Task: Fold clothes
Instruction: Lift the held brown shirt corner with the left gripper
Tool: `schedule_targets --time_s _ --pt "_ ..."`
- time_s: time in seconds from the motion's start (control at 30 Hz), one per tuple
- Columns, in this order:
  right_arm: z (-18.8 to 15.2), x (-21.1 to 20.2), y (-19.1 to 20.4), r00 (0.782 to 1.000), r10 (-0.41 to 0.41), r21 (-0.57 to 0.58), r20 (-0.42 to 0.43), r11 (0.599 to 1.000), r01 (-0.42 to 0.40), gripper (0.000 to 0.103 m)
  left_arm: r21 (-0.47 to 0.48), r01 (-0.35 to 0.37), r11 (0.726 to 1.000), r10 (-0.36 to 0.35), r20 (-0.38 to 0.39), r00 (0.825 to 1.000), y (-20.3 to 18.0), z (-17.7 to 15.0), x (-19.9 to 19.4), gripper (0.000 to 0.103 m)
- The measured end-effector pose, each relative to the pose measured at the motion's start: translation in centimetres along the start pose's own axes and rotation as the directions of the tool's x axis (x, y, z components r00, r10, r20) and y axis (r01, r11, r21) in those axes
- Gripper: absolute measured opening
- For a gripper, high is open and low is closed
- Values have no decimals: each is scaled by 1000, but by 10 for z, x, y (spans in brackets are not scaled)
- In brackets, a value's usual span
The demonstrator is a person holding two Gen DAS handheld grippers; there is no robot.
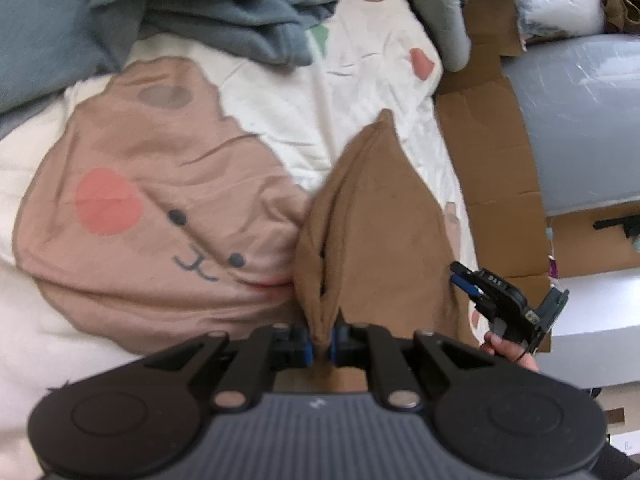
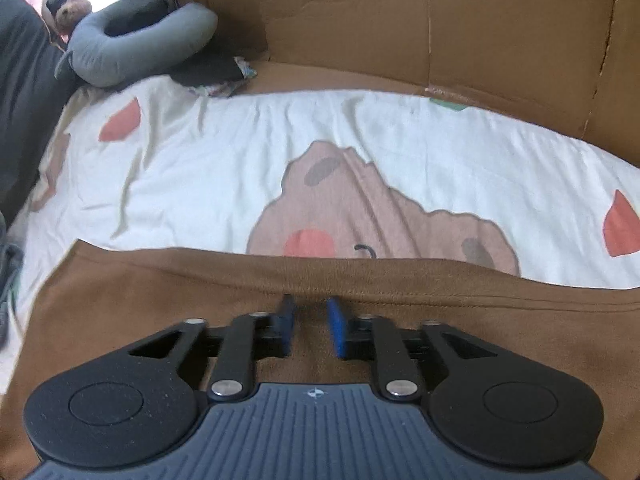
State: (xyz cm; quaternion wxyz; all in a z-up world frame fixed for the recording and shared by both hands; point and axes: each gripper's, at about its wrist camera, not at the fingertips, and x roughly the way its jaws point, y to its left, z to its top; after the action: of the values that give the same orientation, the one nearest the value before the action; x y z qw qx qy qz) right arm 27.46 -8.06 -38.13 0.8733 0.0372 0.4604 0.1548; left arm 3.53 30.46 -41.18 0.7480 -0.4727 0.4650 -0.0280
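**Brown garment pinched at one end, released at the other, mid-fold on a bed**

Brown garment (image 1: 376, 216) lying on a bed over a white sheet (image 1: 360, 80) printed with a cartoon bear face, a gathered ridge rising toward the left hand-held gripper (image 1: 323, 340). Left pads pressed together, pinching a bunch of that brown cloth. Right hand-held gripper (image 2: 312, 322) spread, blue pads apart above the stitched hem (image 2: 400, 292), nothing between them, cloth flat beneath. Grey-blue clothes (image 1: 208, 12) heaped at the far end; cardboard (image 2: 440, 20) beside the bed.

Likely step: laying one edge down and squaring the fold. Best done by keeping the left pinch firm and low, drawing the ridge flat, hem aligned straight, wrinkles smoothed before any new right-side grasp. Risk: bunched cloth folding crooked.
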Motion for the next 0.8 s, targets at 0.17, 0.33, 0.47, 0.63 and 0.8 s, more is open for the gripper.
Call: schedule_targets --time_s 0.17,0.33,0.47,0.63,0.8 --pt "0 -26 -2 1000 30 11 0 999 -30 45 37 34 999 -34 9 999 -20 4 -6 8" --pt "-3 -60 -3 999 53 16 9 998 -53 46 90 63 994 -64 3 998 -45 6 -9 8" --pt "-10 -89 -2 997 76 23 18 997 -77 49 149 90 985 -89 -12 996 -72 10 -10 8" --pt "-25 -125 5 992 124 22 25 992 -124 49 221 120 968 -114 -42 993 -107 15 -6 8" --pt "-42 -153 17 984 176 -13 18 984 -175 49 292 145 945 -125 -84 989 -138 15 1 8"
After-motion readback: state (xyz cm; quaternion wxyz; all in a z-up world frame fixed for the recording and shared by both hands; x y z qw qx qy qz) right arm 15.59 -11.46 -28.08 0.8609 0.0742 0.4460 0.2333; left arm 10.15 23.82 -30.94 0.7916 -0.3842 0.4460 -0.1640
